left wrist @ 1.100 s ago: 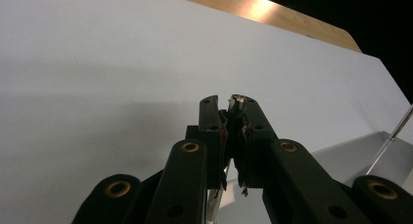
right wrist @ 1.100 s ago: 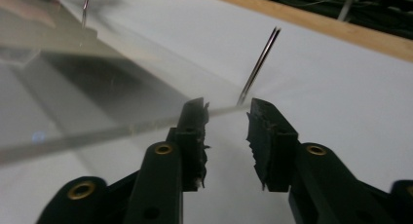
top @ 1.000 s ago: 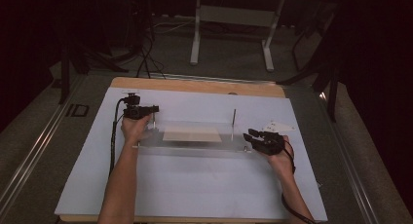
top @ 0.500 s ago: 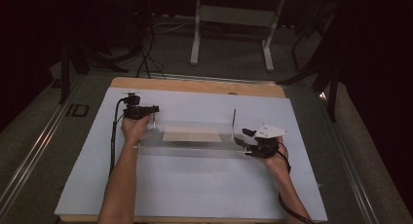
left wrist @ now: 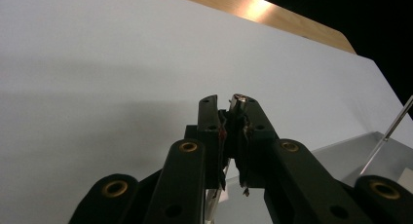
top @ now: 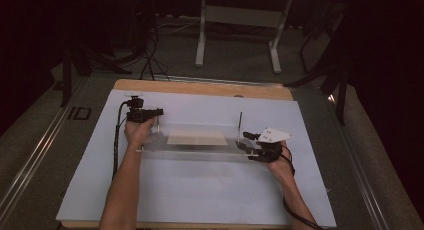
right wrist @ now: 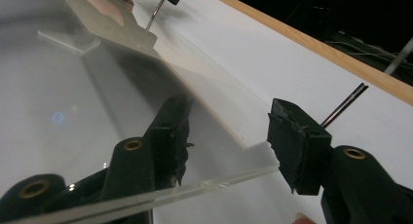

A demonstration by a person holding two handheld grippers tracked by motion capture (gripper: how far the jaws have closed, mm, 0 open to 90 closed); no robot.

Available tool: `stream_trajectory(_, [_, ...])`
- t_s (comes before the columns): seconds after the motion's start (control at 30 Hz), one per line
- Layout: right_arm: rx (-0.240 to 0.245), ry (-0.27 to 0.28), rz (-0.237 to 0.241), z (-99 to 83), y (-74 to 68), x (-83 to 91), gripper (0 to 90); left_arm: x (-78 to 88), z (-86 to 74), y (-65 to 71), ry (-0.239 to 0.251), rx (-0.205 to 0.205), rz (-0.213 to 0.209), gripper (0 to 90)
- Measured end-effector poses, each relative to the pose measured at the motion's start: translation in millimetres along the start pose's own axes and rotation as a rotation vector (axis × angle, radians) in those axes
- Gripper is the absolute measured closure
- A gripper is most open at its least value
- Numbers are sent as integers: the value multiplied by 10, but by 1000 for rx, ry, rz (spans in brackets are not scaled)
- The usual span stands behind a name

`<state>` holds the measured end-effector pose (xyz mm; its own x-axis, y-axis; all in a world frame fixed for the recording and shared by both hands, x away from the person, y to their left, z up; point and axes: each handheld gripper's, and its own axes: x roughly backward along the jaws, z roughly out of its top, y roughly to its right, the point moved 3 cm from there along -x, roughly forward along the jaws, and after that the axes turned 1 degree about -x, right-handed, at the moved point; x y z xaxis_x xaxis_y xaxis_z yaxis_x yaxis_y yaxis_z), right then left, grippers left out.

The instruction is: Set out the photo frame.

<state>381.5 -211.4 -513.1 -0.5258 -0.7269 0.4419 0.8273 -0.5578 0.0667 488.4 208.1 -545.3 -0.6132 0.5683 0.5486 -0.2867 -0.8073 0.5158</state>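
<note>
A clear acrylic plate (top: 195, 151) lies on the white table sheet, with a beige sheet (top: 196, 136) showing at its middle. Thin metal rods stand upright at its far corners. My left gripper (top: 150, 112) (left wrist: 226, 102) is shut on the top of the left rod (left wrist: 238, 100). My right gripper (top: 250, 146) (right wrist: 229, 131) sits at the plate's near right corner. Its jaws stand wide and have just been closing a little. The plate's corner (right wrist: 253, 158) lies between them, untouched by the pads. The right rod (top: 240, 121) (right wrist: 343, 105) stands just beyond it.
The white sheet (top: 200, 200) covers a wooden tabletop (top: 200, 87) whose far edge shows as a tan strip. Dark floor, cables and a white table frame (top: 240, 20) lie beyond the table. Both forearms come in from the near edge.
The right gripper's jaws stand wider than a second ago and that hand has shifted slightly toward the near edge. The left gripper has stayed on its rod.
</note>
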Motion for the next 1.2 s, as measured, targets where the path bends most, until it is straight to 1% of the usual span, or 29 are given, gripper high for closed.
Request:
stream_trajectory(0.03, [0,0,4,-1,2,0,479,4,-1,5,0,-9,3,816])
stream_trajectory(0.07, [0,0,4,-1,2,0,479,4,-1,5,0,-9,3,815])
stream_trajectory(0.1, [-3,0,6,1,4,-1,479,12,-1,10,-2,-20,8,814])
stream_trajectory(0.13, [-3,0,6,1,4,-1,479,12,-1,10,-2,-20,8,811])
stream_trajectory(0.17, [-2,0,9,2,7,-2,479,18,-3,16,3,-31,12,804])
stream_trajectory(0.2, [-2,0,9,2,7,-2,479,18,-3,16,3,-31,12,785])
stream_trajectory(0.23, [0,0,9,4,9,-2,480,26,-10,16,11,-41,7,778])
stream_trajectory(0.3, [1,-1,9,3,8,-2,480,32,-14,14,14,-45,1,753])
stream_trajectory(0.33, [1,-1,9,3,8,-2,480,44,-14,15,17,-56,3,753])
stream_trajectory(0.37, [0,0,9,7,10,-2,480,68,-9,27,30,-73,0,737])
stream_trajectory(0.47, [-3,-1,11,12,13,-2,480,97,2,41,37,-82,-6,724])
stream_trajectory(0.53, [-4,0,13,13,15,-2,480,122,9,64,37,-109,1,717])
stream_trajectory(0.57, [-5,-1,13,13,15,-2,480,146,14,84,36,-130,0,695])
stream_trajectory(0.6, [-5,-1,13,13,15,-2,480,146,14,84,36,-130,0,688])
stream_trajectory(0.63, [-4,-2,13,15,18,-2,480,171,15,103,36,-151,6,679])
stream_trajectory(0.67, [-4,-2,13,15,18,-2,480,171,15,103,36,-151,6,672])
stream_trajectory(0.7, [-6,-2,14,17,19,-2,480,195,14,115,31,-175,15,662])
stream_trajectory(0.8, [-8,-1,13,19,20,-3,480,232,13,124,37,-188,13,653])
stream_trajectory(0.83, [-15,0,13,22,20,-2,480,282,14,135,49,-202,-3,653])
stream_trajectory(0.87, [-15,0,13,22,20,-2,480,282,14,135,49,-202,-3,650])
stream_trajectory(0.9, [-19,3,13,28,26,-2,480,339,16,152,72,-211,-17,650])
stream_trajectory(0.93, [-19,3,13,28,26,-2,480,339,16,152,72,-211,-17,650])
stream_trajectory(1.0, [-25,7,11,36,34,-4,480,389,11,176,84,-225,-28,650])
stream_trajectory(1.03, [-28,6,12,44,39,-4,480,434,-2,202,94,-235,-47,647])
stream_trajectory(1.07, [-28,6,12,44,39,-4,480,434,-2,202,94,-235,-47,645])
stream_trajectory(1.1, [-31,2,14,48,40,-3,480,471,-14,236,100,-258,-54,642])
stream_trajectory(1.13, [-31,2,14,48,40,-3,480,471,-14,236,100,-258,-54,635])
stream_trajectory(1.17, [-33,2,14,55,43,-4,481,506,-22,273,107,-279,-61,633])
stream_trajectory(1.2, [-33,2,14,55,43,-4,481,506,-22,273,107,-279,-61,633])
